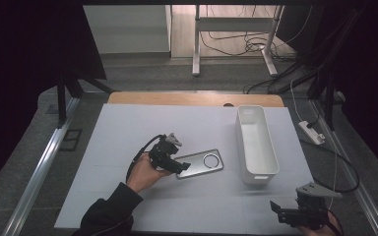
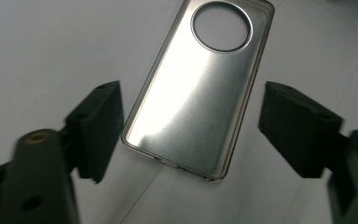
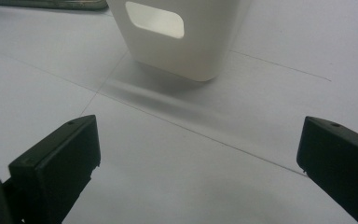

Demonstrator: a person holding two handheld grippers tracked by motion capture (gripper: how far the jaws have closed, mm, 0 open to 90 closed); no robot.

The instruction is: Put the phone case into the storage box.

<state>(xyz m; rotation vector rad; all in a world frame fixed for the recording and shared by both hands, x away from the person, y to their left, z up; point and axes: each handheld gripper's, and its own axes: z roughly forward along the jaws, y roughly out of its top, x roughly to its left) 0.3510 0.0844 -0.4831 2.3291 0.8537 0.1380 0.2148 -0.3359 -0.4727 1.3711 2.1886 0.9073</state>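
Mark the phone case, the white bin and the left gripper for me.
phone case [image 2: 200, 98], left gripper view, middle of its silver back
white bin [image 1: 272, 150], high view, right wall's rim
left gripper [image 1: 183, 166], high view, between its fingers

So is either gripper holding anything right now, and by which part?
Nothing is held. The left gripper has open jaws either side of the phone case, not touching. The right gripper is open.

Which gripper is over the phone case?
The left gripper: its jaws straddle the near end of the silver phone case without touching. The right gripper sits open by the white bin.
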